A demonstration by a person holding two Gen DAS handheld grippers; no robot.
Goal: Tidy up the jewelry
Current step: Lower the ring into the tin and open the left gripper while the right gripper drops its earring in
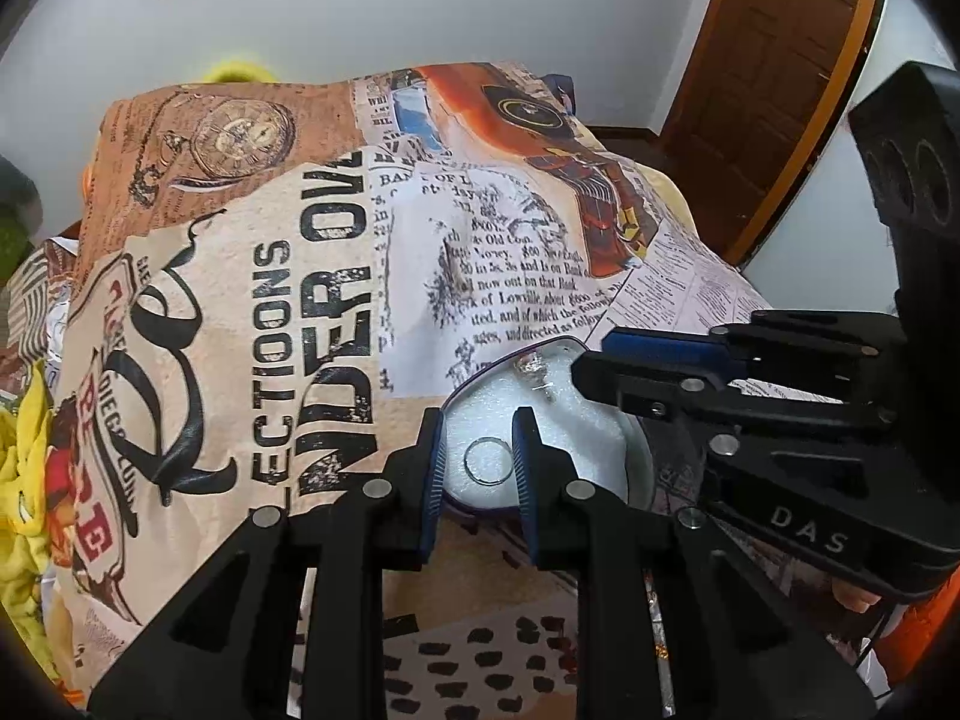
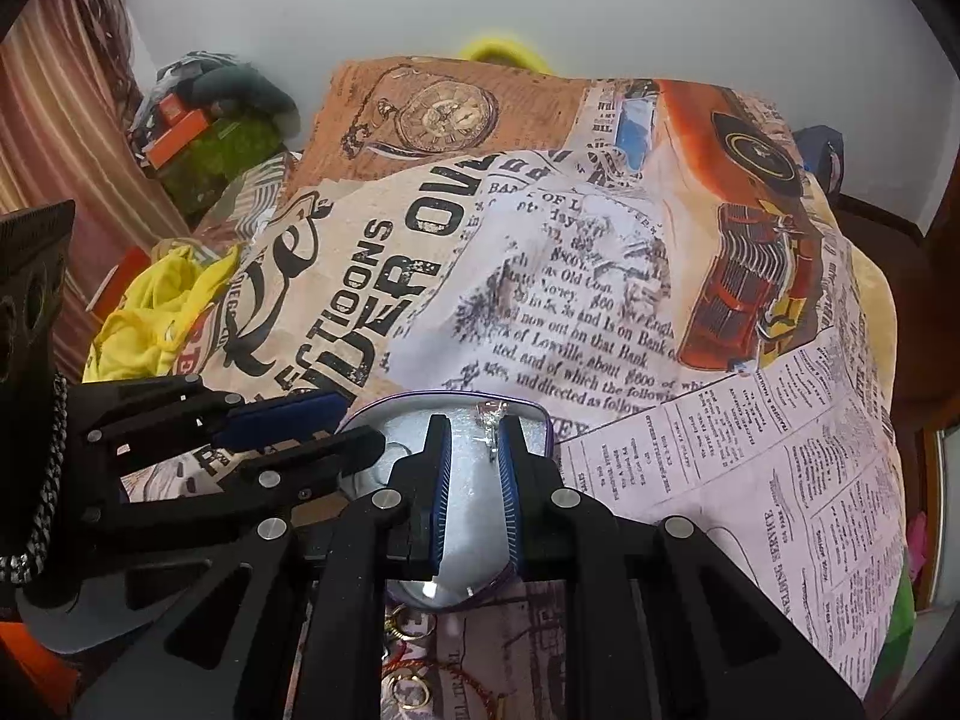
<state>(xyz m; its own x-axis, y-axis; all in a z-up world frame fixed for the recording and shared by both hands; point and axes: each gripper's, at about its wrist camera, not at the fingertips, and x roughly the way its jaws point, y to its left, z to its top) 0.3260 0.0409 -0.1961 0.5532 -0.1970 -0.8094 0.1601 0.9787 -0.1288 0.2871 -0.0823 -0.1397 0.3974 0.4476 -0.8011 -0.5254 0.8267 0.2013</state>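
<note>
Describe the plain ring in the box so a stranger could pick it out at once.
On the newspaper-print cloth sits a purple-rimmed box lined with white foam. The plain ring lies flat on the foam between the left gripper fingers, a bare thin hoop, unlike the sparkly stone-set piece farther back.

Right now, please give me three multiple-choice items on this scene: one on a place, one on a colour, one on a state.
1. Where does the thin silver ring lie?
A. on the printed cloth
B. on the white foam inside the purple-rimmed box
C. on a wooden shelf

2. What colour are the ribbed pads of the left tool?
A. blue
B. red
C. green

3. How do the left tool's jaws stand?
A. shut on the ring
B. shut on nothing
C. open

Answers:
1 B: the ring rests flat on the foam, within the rim.
2 A: both inner faces are blue.
3 C: a wide gap shows between the pads, and they do not touch the ring.
</note>
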